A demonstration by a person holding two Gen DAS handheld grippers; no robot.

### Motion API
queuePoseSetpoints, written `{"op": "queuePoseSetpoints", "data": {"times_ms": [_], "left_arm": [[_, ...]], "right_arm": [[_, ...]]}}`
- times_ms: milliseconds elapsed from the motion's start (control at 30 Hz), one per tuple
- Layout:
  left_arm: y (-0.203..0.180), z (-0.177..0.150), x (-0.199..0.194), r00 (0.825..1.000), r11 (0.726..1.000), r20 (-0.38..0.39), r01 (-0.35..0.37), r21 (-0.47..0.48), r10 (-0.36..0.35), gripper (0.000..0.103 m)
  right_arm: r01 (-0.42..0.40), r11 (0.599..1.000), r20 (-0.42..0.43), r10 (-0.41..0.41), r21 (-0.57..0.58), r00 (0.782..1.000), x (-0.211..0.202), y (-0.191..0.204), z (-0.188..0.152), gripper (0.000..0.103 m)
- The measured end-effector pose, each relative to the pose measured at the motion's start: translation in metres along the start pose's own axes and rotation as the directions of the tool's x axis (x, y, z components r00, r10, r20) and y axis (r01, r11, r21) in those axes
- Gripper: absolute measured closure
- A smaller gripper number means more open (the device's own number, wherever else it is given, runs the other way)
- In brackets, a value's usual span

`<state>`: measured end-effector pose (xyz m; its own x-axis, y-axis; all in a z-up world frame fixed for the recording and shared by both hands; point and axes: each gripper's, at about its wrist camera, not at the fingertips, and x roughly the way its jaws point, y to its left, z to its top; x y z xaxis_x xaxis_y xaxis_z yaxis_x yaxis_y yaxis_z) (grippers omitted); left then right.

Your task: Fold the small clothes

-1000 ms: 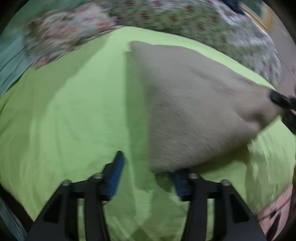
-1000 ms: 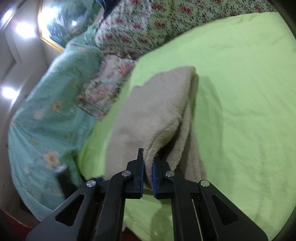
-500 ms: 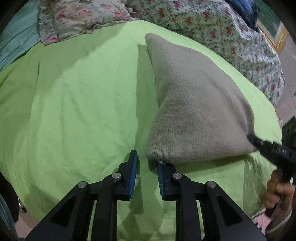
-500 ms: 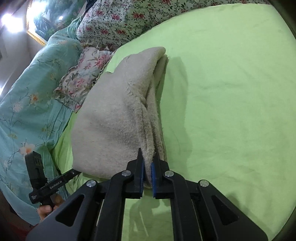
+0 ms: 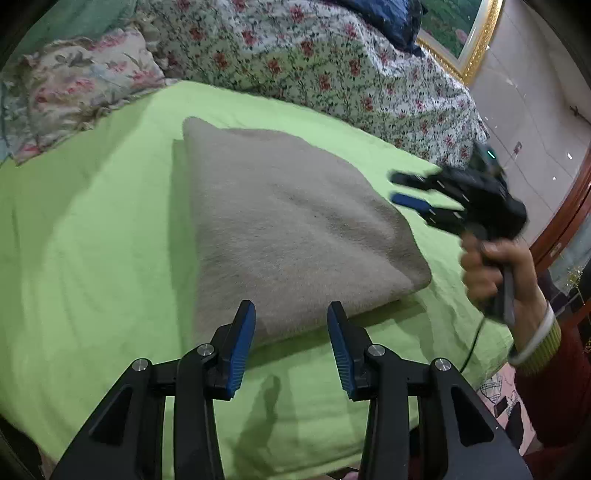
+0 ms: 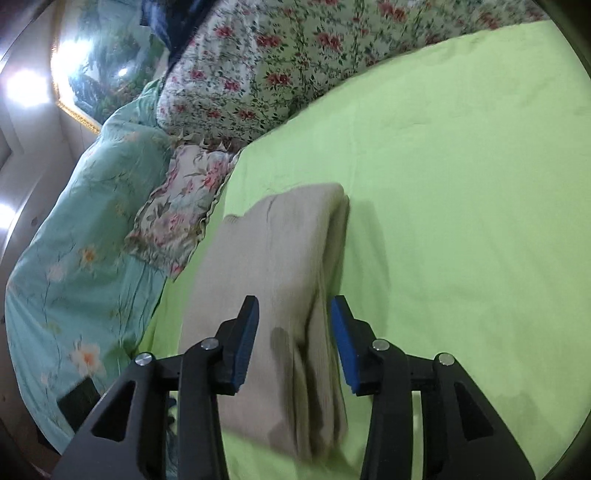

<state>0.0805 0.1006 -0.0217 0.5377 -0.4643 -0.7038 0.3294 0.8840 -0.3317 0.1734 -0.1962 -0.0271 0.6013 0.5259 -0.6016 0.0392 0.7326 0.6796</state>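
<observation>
The left gripper (image 5: 291, 334) — black arms ending in ribbed blue pads — points forward and downward, its jaws parted after just opening, with nothing pressed between the pads. The right gripper (image 6: 294, 334), of the same black-and-blue build, has also just opened and clamps nothing. In the left wrist view the right gripper (image 5: 410, 190) appears blurred, fingers spread, gripped at its handle by the person's right hand (image 5: 491, 273) — a pale bangle and a yellow-trimmed dark red sleeve at the wrist.

Motion-blurred: black right gripper (image 5: 417, 190) in left wrist view. Near end of folded beige fleece garment (image 6: 295, 424) smeared. Gold-framed painting (image 5: 458, 29) cut by edge.
</observation>
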Motion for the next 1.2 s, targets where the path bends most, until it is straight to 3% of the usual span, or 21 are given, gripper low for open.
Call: {"op": "queuePoseSetpoints", "data": {"times_ms": [200,233,267,300,400,500,567,667,767,933,1033,1133,1200], "left_arm": [[0.010,0.001,0.033,0.998,1.000,-0.070,-0.001,-0.029,-0.001,0.062],[0.011,0.001,0.037,0.997,1.000,-0.079,-0.003,-0.030,0.001,0.062],[0.011,0.001,0.040,0.996,1.000,-0.084,-0.006,-0.029,0.004,0.062],[0.011,0.001,0.042,0.996,1.000,-0.085,-0.009,-0.024,0.007,0.062],[0.008,0.001,0.048,0.995,1.000,-0.092,-0.025,0.005,0.025,0.062],[0.006,0.002,0.051,0.995,1.000,-0.098,-0.027,0.003,0.027,0.062],[0.007,0.003,0.048,0.995,1.000,-0.101,-0.008,-0.014,0.006,0.061],[0.009,0.010,0.033,0.994,0.998,-0.093,0.043,-0.047,-0.048,0.061],[0.008,0.028,0.016,0.997,0.997,-0.024,0.066,-0.046,-0.067,0.061],[0.016,0.063,0.023,0.997,0.994,0.034,0.076,-0.082,-0.074,0.054],[0.023,0.077,0.039,0.998,0.994,0.023,0.066,-0.091,-0.064,0.054],[0.040,0.083,0.062,0.998,0.990,-0.022,0.053,-0.129,-0.056,0.059],[0.046,0.084,0.076,0.998,0.992,-0.038,0.037,-0.122,-0.042,0.074]], "right_arm": [[-0.021,0.999,-0.109,0.025,0.038,0.994,0.065,-0.016,0.038,0.061],[-0.025,1.000,-0.124,0.027,0.014,0.992,0.071,-0.013,0.041,0.082],[-0.012,1.000,-0.109,0.010,-0.015,0.994,0.073,-0.009,0.043,0.091],[-0.013,0.999,-0.077,0.010,-0.043,0.997,0.070,-0.004,0.047,0.094],[-0.029,0.998,-0.003,0.029,-0.063,1.000,0.061,0.002,0.055,0.094],[0.086,0.995,-0.082,-0.091,-0.057,0.992,0.086,-0.011,0.051,0.094],[0.100,0.994,-0.104,-0.103,-0.036,0.989,0.092,-0.020,0.047,0.085],[0.171,0.983,-0.034,-0.173,-0.061,0.984,0.063,-0.009,0.047,0.073],[0.156,0.980,0.045,-0.152,-0.124,0.987,0.025,0.015,0.040,0.073],[0.161,0.952,0.056,-0.151,-0.260,0.987,0.002,0.067,0.003,0.073],[0.169,0.940,0.016,-0.172,-0.298,0.985,0.015,0.077,-0.015,0.073],[0.206,0.938,-0.060,-0.231,-0.278,0.971,0.045,0.057,-0.020,0.076],[0.222,0.945,-0.097,-0.251,-0.241,0.963,0.063,0.039,-0.020,0.081]]}}
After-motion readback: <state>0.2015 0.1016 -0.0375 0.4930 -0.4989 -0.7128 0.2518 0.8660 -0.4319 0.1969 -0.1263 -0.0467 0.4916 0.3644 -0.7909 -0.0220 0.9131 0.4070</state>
